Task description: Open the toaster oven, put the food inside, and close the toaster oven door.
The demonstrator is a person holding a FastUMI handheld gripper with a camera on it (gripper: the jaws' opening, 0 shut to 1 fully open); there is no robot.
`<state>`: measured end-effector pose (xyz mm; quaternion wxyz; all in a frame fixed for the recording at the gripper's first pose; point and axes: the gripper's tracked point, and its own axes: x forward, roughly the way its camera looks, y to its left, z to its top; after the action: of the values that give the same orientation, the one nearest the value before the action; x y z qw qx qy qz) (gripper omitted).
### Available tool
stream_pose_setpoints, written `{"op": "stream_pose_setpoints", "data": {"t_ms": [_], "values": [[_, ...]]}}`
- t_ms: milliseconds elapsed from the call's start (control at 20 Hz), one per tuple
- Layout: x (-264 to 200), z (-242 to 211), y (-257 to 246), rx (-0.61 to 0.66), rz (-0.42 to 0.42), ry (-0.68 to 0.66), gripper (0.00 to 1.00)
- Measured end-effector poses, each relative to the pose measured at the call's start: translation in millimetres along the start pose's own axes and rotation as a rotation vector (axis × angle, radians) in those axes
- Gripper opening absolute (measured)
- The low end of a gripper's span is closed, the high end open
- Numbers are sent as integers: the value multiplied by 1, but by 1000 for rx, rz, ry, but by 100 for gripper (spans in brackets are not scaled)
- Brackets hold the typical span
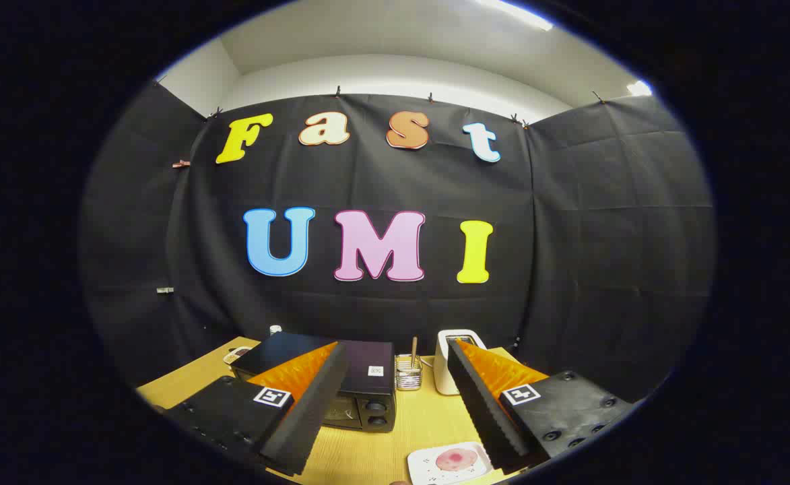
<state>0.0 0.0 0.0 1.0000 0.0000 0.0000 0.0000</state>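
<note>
Task progress: no step is complete, as far as the view shows. The toaster oven [361, 387] stands on the desk [395, 438] with its door apparently up against the body; only the right part of the front, with two round knobs, is visible, because the left jaw covers the rest. The food, a round pinkish piece [456, 459], lies on a small white tray [425, 466] on the desk and is not inside the oven. Opening the door, loading the food and closing the door all remain.

Gripper [395, 411] state: the jaws stand wide apart and hold nothing. Bare desk surface shows in the gap between them.

Positions relative to the toaster oven:
- The oven sits just beyond the tip of the left jaw, partly hidden behind it. Whether the jaw touches the oven cannot be told.
- The tray with the food lies nearer to the camera than the oven and to its right, just beside the inner edge of the right jaw, below the gap. It is not between the jaws.
- A small glass jar with a stick in it [408, 372] stands just to the right of the oven.
- A white pop-up toaster [450, 364] stands further right, beyond the jar, partly behind the right jaw.

Judgement: the door handle is the first target; its location is hidden by the left jaw.
</note>
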Motion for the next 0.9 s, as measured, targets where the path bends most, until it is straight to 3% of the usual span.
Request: {"op": "stream_pose_setpoints", "data": {"t_ms": [900], "values": [[4, -25, 26, -21, 52, 46, 98]]}}
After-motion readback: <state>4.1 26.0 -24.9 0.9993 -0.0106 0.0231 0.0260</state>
